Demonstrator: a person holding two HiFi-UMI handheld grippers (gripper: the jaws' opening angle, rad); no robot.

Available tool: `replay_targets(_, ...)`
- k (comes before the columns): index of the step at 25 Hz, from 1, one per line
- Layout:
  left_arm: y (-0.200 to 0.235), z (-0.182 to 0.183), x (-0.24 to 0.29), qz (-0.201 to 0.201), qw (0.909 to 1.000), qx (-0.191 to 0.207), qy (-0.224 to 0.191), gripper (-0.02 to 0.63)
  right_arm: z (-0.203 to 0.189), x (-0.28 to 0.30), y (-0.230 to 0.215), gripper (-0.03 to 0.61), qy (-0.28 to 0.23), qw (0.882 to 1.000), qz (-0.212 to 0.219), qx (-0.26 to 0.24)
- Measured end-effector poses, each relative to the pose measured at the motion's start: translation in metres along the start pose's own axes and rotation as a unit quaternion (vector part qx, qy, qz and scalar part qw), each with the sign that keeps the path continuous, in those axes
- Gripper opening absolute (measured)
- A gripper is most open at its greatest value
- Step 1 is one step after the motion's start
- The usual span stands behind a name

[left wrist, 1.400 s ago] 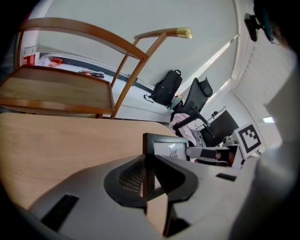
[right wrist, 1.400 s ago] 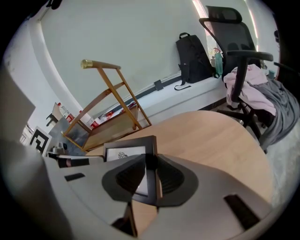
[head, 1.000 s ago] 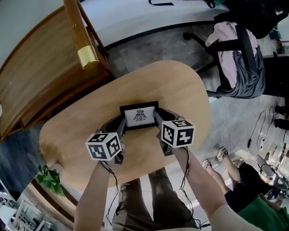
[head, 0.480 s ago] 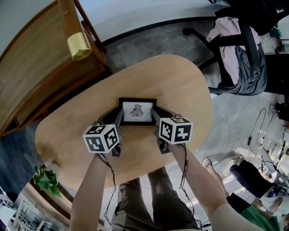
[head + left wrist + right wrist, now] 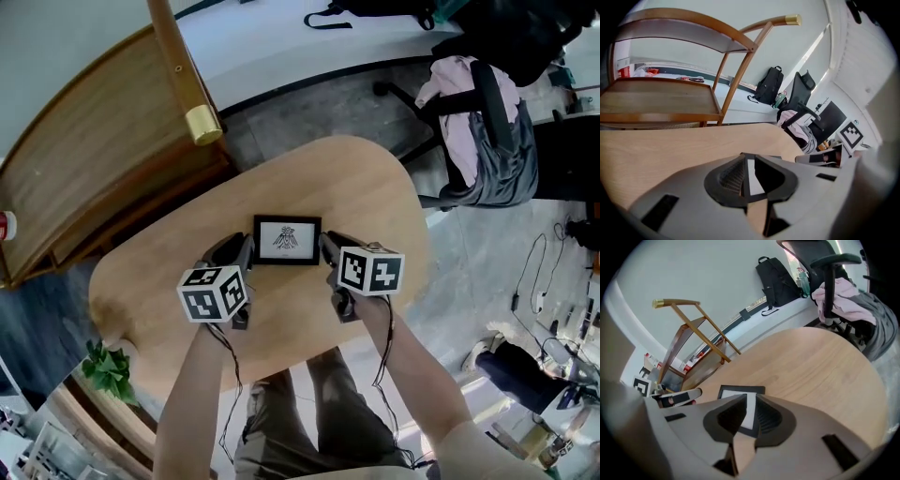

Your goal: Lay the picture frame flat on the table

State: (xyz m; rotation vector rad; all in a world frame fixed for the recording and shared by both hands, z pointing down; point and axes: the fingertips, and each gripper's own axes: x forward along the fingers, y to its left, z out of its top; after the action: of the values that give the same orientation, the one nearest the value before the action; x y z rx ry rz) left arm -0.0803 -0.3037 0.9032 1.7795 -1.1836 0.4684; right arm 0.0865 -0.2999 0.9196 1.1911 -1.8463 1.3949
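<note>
A black picture frame (image 5: 287, 240) with a white print of a dark bird lies face up on the oval wooden table (image 5: 328, 178). My left gripper (image 5: 244, 255) sits at its left edge and my right gripper (image 5: 327, 249) at its right edge. In the left gripper view the frame (image 5: 749, 176) shows as a white strip through a narrow gap between the jaws. The right gripper view shows the frame (image 5: 740, 392) flat on the wood, just beyond the slightly parted jaws. Neither gripper pinches it.
A wooden shelf unit with a brass-capped rail (image 5: 202, 124) stands beyond the table's far left. An office chair draped with clothes (image 5: 478, 131) stands to the right, beside a black backpack (image 5: 776, 275). A small green plant (image 5: 105, 370) sits at the table's near left edge.
The frame has gone from tilted upright between the grippers to lying flat on the table. Both grippers have dropped a little and stay at its sides.
</note>
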Motion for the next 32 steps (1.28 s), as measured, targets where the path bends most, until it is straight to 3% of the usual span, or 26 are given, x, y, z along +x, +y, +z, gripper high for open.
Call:
replay_targets(4, -0.023, 0.025, -0.040, -0.014, 0.9995, -0.026, -0.015, 0.041, 0.015, -0.043, 0.029, 0.017, -0.010, 1.000, 0.011, -0.018)
replay_targets(12, -0.087, 0.080, -0.138, -0.023, 0.9970, 0.063, -0.038, 0.023, 0.045, -0.155, 0.105, 0.009, -0.069, 0.996, 0.032, -0.051)
replay_targets(17, -0.125, 0.108, -0.208, -0.024, 0.9944, 0.080, -0.064, 0.018, 0.056, -0.232, 0.156, 0.008, -0.097, 0.990, 0.049, -0.091)
replay_targets(25, -0.191, 0.141, -0.318, -0.038, 0.9850, 0.123, -0.114, 0.017, 0.073, -0.350, 0.229, 0.008, -0.158, 0.971, 0.069, -0.163)
replay_targets(32, -0.239, 0.154, -0.403, -0.043, 0.9727, 0.165, -0.158, 0.017, 0.074, -0.449, 0.290, 0.008, -0.218, 0.942, 0.106, -0.232)
